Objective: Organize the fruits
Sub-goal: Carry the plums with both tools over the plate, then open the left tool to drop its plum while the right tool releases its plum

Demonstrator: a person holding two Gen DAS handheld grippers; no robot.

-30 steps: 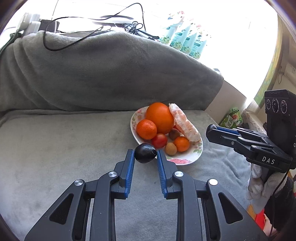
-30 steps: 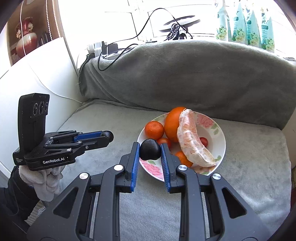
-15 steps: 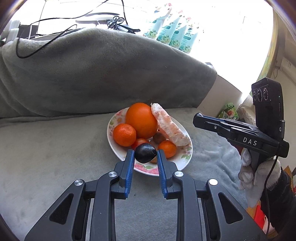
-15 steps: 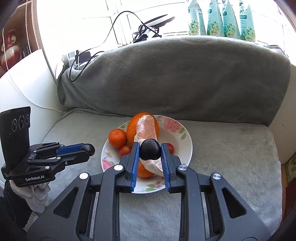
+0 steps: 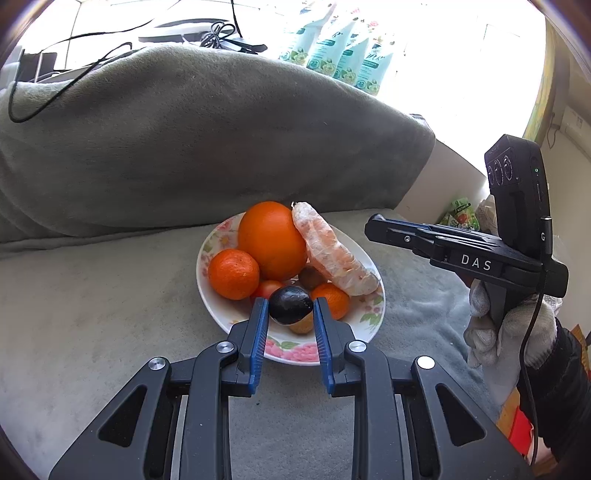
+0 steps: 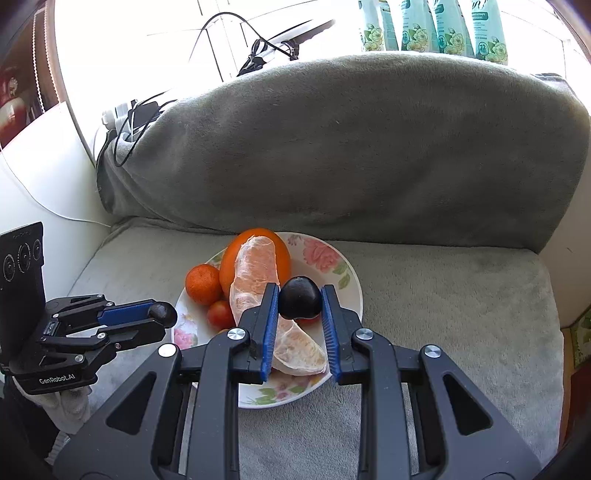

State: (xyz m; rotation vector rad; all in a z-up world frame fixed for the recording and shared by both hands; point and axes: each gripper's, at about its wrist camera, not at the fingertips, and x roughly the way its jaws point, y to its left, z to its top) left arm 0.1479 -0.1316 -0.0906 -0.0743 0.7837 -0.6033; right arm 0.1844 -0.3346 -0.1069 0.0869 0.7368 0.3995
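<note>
A floral plate (image 5: 291,350) (image 6: 332,266) sits on the grey cushion. It holds a large orange (image 5: 271,240), a mandarin (image 5: 232,273), a peeled pomelo segment (image 5: 332,254) (image 6: 255,273), a red tomato (image 6: 221,314) and several small fruits. My left gripper (image 5: 290,306) is shut on a dark plum (image 5: 290,304), above the plate's near rim. My right gripper (image 6: 299,299) is shut on another dark plum (image 6: 299,297), above the plate's middle. Each gripper shows in the other's view: the right one (image 5: 373,227) and the left one (image 6: 162,314).
A grey blanket-covered backrest (image 6: 351,147) rises behind the plate. Cables (image 6: 258,55) and green-white packets (image 6: 436,26) lie on the sill above it. A white wall (image 6: 44,155) is at the left, and the cushion's edge (image 6: 554,314) drops off at the right.
Both grippers moved in over the plate with their plums still held. The left came from the cushion to the plate's near rim; the right moved rightward across the plate.
</note>
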